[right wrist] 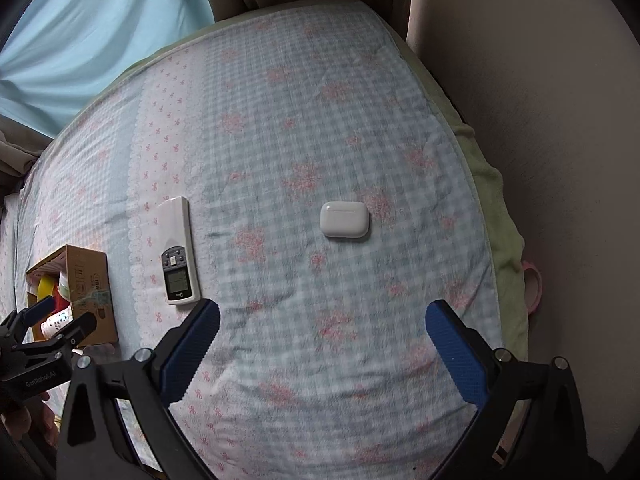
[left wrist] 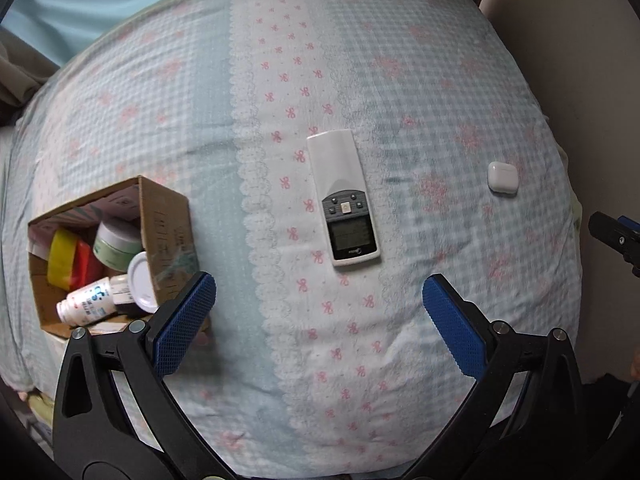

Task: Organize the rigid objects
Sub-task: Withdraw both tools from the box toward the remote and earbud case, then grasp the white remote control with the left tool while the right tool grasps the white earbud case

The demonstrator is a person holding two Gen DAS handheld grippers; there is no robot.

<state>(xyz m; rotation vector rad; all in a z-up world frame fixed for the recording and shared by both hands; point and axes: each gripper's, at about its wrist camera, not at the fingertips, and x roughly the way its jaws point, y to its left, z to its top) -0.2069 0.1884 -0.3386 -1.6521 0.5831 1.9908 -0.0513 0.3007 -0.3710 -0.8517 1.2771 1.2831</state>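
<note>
I can read "GenRobot.AI" in white letters on the black left tool (right wrist: 60, 316). The words on the bottle (left wrist: 86, 306), box (left wrist: 166, 240) and remote (left wrist: 343, 196) are too blurry for me.

White remote (left wrist: 343, 199) lying flat, screen up, beside open cardboard box (left wrist: 168, 232) of bottles, white earbud case (right wrist: 344, 219) well apart

Both wrist cams look steeply down at the bed (left wrist: 400, 80), fairly high up. Left cam sits over the remote (left wrist: 344, 200), right cam probably over the earbud case (right wrist: 344, 219); both views share these plus the cardboard box (left wrist: 168, 236).

Soft, even daylight, faint shadows, no glare; slight blur throughout, with strong fisheye bending and dark corners.
</note>
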